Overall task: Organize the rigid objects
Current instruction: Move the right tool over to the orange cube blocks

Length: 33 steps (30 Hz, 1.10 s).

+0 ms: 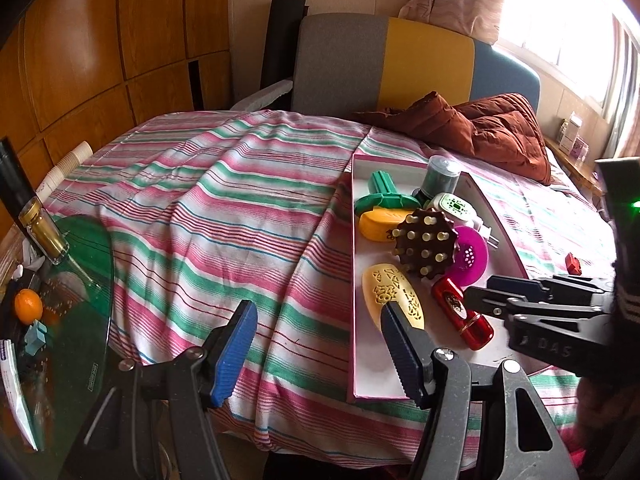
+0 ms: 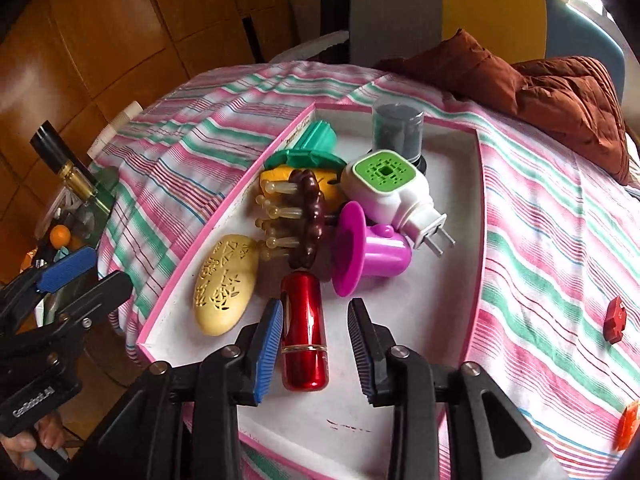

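A pink-rimmed white tray (image 2: 472, 216) (image 1: 354, 264) on the striped cloth holds several rigid objects: a red metallic cylinder (image 2: 304, 332) (image 1: 464, 314), a cream oval case (image 2: 224, 284) (image 1: 394, 294), a brown studded massager (image 2: 308, 216) (image 1: 426, 242), a magenta cup (image 2: 372, 252), a white-green plug-in device (image 2: 384, 188) and a green piece (image 2: 316, 140). My right gripper (image 2: 316, 344) is open, its jaws either side of the red cylinder, not closed on it. My left gripper (image 1: 320, 352) is open and empty, over the cloth at the tray's left edge.
A small red block (image 2: 616, 318) and an orange piece (image 2: 628, 424) lie on the cloth right of the tray. A brown quilted jacket (image 1: 492, 132) lies behind. A glass side table (image 1: 80, 280) with a bottle (image 1: 36, 216) and an orange (image 1: 28, 306) stands left.
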Tool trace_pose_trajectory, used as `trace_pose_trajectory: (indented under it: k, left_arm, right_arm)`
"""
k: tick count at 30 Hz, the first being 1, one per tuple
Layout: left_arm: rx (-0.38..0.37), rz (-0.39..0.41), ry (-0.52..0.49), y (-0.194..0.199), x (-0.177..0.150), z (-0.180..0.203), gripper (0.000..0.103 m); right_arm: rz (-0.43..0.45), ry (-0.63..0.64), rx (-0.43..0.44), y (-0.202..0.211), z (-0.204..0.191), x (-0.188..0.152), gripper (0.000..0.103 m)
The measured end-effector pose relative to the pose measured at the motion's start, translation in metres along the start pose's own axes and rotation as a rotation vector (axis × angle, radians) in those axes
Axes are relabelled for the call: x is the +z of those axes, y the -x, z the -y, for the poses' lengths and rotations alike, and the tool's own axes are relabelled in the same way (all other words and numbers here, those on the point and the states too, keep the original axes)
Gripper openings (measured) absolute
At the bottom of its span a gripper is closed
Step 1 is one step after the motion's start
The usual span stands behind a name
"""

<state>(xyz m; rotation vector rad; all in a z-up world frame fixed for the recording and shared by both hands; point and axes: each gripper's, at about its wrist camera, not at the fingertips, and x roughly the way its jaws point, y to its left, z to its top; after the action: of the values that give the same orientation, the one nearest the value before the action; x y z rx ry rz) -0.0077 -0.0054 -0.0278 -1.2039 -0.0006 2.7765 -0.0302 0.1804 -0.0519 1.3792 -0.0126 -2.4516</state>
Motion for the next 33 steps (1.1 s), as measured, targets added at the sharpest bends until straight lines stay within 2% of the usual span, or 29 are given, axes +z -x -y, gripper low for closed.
trace_pose_trajectory:
  k: [9,14,19,26,29,33]
  left_arm:
    - [0.002,0.027,-0.033,0.009,0.009,0.01,0.066]
    - [-0.007,0.032,-0.043,0.012,0.014,0.016,0.068]
    - [-0.016,0.042,-0.06,0.015,0.017,0.023,0.068]
    - [-0.042,0.057,-0.087,0.02,0.025,0.036,0.068]
    - [-0.083,0.066,-0.094,0.023,0.031,0.043,0.068]
    - [-0.137,0.076,-0.129,0.025,0.038,0.062,0.068]
  right_arm:
    - [0.093,-0.074,-0.001,0.046,0.034,-0.006,0.034]
    - [0.105,-0.152,-0.068,0.066,0.076,-0.013,0.034]
    - [0.087,-0.259,-0.19,0.084,0.136,-0.026,0.034]
    - [0.107,-0.472,-0.357,0.12,0.23,-0.057,0.034]
    - [0.146,-0.616,-0.448,0.141,0.27,-0.08,0.034]
    - [0.242,-0.859,-0.505,0.17,0.315,-0.12,0.034]
